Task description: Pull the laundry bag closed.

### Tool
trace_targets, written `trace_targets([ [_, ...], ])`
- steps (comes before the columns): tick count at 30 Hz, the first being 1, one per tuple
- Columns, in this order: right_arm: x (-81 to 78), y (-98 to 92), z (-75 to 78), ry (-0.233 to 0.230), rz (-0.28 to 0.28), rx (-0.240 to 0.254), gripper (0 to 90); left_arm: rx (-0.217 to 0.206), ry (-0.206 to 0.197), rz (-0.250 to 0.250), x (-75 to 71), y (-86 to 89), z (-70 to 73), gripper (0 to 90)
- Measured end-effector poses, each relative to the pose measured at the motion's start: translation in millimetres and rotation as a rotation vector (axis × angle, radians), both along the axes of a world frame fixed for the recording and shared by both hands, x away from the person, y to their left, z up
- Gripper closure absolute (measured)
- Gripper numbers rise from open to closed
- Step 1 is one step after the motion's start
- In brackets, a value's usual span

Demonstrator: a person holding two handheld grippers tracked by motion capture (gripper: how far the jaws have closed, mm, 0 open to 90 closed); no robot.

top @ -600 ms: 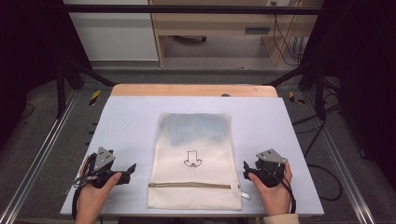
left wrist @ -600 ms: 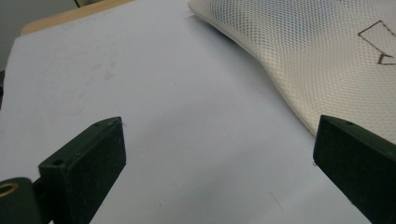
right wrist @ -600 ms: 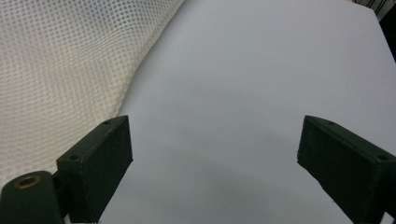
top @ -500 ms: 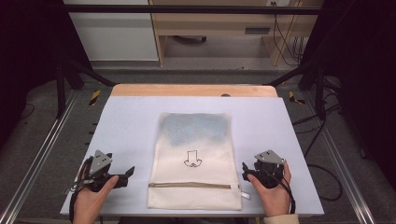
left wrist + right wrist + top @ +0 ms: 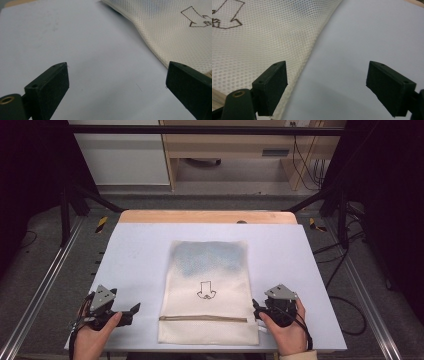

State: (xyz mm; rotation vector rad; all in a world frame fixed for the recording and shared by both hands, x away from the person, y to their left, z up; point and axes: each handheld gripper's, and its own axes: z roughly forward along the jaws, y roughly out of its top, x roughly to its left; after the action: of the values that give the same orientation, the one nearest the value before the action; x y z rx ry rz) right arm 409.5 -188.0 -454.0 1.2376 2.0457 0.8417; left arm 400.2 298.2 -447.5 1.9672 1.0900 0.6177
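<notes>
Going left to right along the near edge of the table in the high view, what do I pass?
Left claw → mesh bag, lying flat with its zipper across the near end → right claw. Both claws are open, neither holding the bag.

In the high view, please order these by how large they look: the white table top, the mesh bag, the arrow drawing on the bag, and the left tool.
1. white table top
2. mesh bag
3. left tool, with its grey plate
4. arrow drawing, which looks somewhat smaller than the tool
</notes>
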Motion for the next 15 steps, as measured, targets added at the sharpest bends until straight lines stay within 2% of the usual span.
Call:
trace_targets([
  [3,-0.3,9.7,-1.9,0.016,0.034,-0.021,16.6,-0.023,0.008,-0.002,2.4,-0.9,-0.3,4.5],
  [5,-0.5,15.8,-3.0,0.021,0.057,-0.037,16.5,-0.011,0.004,0.004,4.0,0.3,0.0,4.5],
  [7,-1.5,22.7,-1.8,0.022,0.075,-0.035,16.5,-0.019,0.007,0.014,4.6,1.5,-0.8,4.5],
  [12,-3.9,43.1,7.7,0.015,0.158,-0.049,20.0,-0.03,0.017,0.018,5.4,2.9,-1.7,4.7],
  [15,-2.6,57.0,12.5,0.03,0.211,-0.072,21.6,-0.025,0.017,0.013,5.6,3.1,-1.7,4.9],
])
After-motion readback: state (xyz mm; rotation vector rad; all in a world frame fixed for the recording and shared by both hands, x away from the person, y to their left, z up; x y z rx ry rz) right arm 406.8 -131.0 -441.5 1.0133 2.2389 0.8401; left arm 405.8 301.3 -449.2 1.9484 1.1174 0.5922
